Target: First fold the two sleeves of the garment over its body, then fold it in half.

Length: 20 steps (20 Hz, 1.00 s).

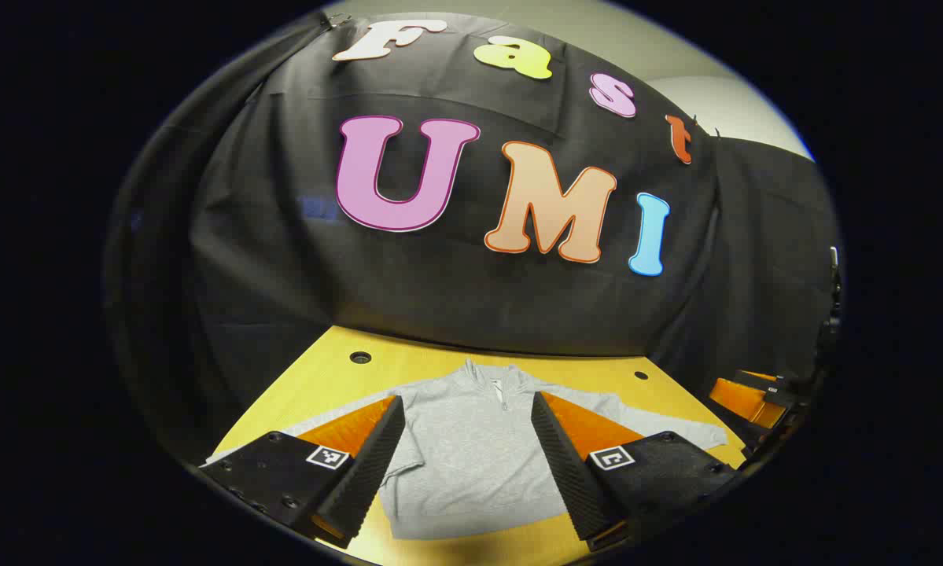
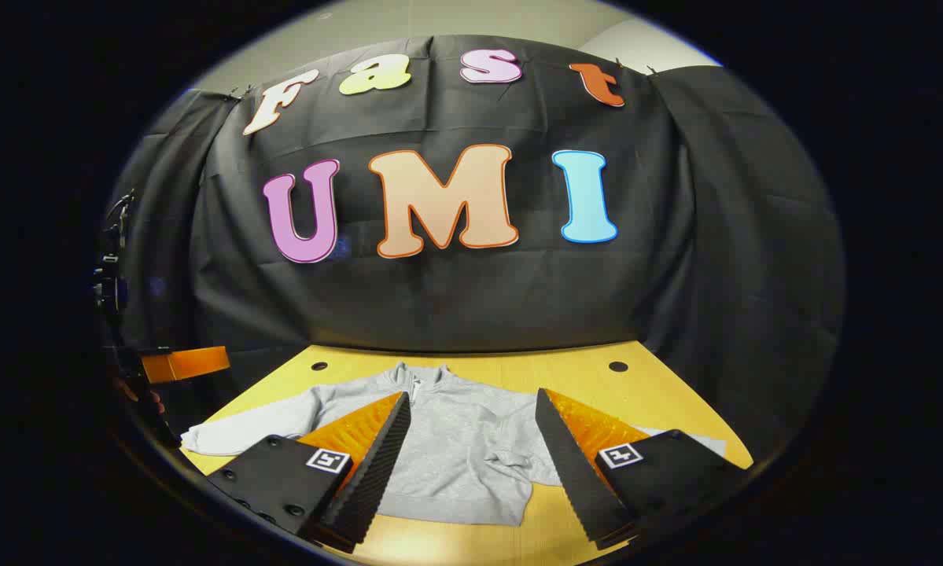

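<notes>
The left hand-held gripper (image 1: 467, 460) hangs above the near edge of the yellow desk (image 1: 314, 377), tipped down toward it, fingers spread wide and holding nothing; the right hand-held gripper (image 2: 471, 464) is posed the same way, likewise wide apart and empty. Between them a grey zip-neck garment (image 2: 455, 440) lies flat on the desk, collar toward the booth wall and hem toward the grippers. Its sleeves (image 2: 243, 428) are stretched sideways, unfolded.
</notes>
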### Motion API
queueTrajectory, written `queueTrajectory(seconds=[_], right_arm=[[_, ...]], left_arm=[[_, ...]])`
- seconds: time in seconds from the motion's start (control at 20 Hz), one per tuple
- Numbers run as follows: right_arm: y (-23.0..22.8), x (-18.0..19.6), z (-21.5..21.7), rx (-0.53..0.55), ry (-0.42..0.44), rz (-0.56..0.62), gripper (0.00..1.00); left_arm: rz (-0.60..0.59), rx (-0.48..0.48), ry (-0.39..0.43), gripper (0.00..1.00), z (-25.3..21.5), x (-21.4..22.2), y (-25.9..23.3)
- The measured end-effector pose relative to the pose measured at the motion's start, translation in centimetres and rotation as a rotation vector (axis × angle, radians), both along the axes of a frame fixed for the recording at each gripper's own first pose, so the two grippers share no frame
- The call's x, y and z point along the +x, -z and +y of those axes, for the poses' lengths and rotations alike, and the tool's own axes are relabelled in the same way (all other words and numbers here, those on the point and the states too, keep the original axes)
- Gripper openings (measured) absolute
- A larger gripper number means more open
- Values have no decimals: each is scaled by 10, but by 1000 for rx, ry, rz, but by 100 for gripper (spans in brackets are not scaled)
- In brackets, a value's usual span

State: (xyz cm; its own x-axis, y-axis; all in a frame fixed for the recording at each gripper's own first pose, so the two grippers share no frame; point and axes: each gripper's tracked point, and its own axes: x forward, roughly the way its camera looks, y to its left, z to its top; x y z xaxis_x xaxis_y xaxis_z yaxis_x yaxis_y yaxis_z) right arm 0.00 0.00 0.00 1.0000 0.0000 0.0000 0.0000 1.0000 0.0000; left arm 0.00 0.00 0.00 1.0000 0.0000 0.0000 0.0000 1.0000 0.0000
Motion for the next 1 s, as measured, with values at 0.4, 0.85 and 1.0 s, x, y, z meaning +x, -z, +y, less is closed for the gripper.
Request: queueTrajectory(seconds=[0.4,0.85,1.0], right_arm=[[1,-2,-29,4,57,10,98],[10,-8,-85,40,146,27,98],[19,-13,-127,41,196,45,98]], left_arm=[[15,13,-4,94,1,7,1],[19,-13,-10,93,1,8,4],[27,3,-8,93,-2,6,5]])
